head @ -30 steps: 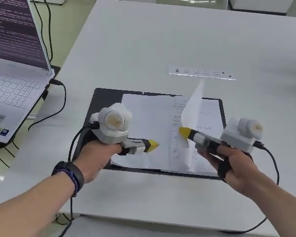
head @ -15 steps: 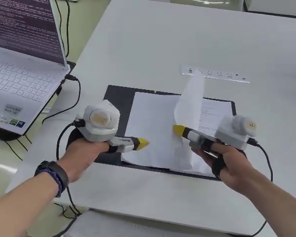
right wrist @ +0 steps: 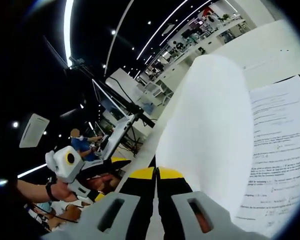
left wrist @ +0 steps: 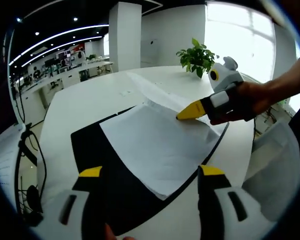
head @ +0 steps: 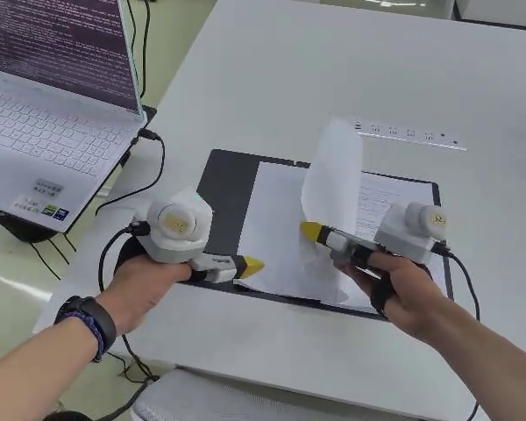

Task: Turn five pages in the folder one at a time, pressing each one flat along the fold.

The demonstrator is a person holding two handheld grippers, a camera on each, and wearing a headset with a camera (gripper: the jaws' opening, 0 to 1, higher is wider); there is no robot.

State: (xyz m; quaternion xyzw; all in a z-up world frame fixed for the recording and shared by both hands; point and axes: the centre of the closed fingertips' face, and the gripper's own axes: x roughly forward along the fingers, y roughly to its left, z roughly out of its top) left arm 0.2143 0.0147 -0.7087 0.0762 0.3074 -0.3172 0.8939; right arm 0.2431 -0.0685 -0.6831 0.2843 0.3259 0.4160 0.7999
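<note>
A black folder [head: 223, 180] lies open on the white table, with white pages [head: 276, 224] on its left half and printed pages [head: 387, 197] on its right. One page [head: 331, 175] stands lifted and curled over the fold. My right gripper [head: 311, 231] is shut on that page's lower edge; in the right gripper view the page [right wrist: 210, 135] rises just beyond the closed yellow tips. My left gripper [head: 250, 266] hovers open at the folder's near edge, nothing between its jaws. In the left gripper view the blank page [left wrist: 155, 145] lies ahead, with the right gripper [left wrist: 192, 111] beyond it.
An open laptop [head: 48, 105] sits at the table's left edge, with black cables [head: 149, 162] trailing beside the folder. A white power strip [head: 408, 136] lies behind the folder. A potted plant [left wrist: 196, 56] stands at the far end of the table.
The right gripper has carried the lifted page leftward over the fold, and the page now curls more. The left gripper has stayed near the folder's front edge. The head camera has shifted.
</note>
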